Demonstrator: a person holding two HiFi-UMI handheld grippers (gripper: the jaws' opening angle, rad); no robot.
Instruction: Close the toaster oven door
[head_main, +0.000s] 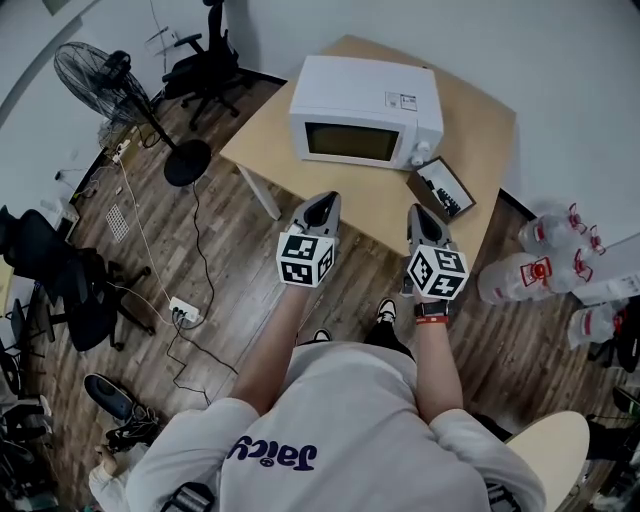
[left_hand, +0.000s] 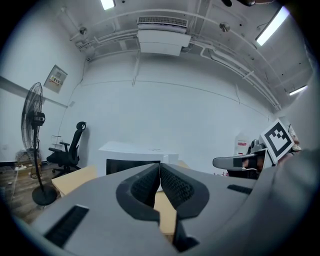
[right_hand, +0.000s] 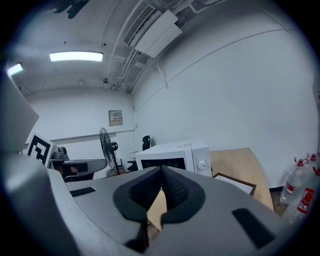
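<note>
A white toaster oven (head_main: 365, 125) with a dark glass door stands on the light wooden table (head_main: 470, 150), its door flat against the front. In the left gripper view the oven (left_hand: 125, 152) sits straight ahead, and the right gripper view has the oven (right_hand: 175, 156) ahead with its knobs showing. My left gripper (head_main: 322, 207) hangs in the air just before the table's near edge, shut and empty. My right gripper (head_main: 420, 218) is level with it to the right, also shut with nothing between its pads. Both are well short of the oven.
A framed board (head_main: 442, 188) lies on the table right of the oven. A standing fan (head_main: 105, 80) and office chairs (head_main: 205, 60) are at the left, with a power strip (head_main: 183, 313) and cables on the floor. Several water bottles (head_main: 545, 260) lie at the right.
</note>
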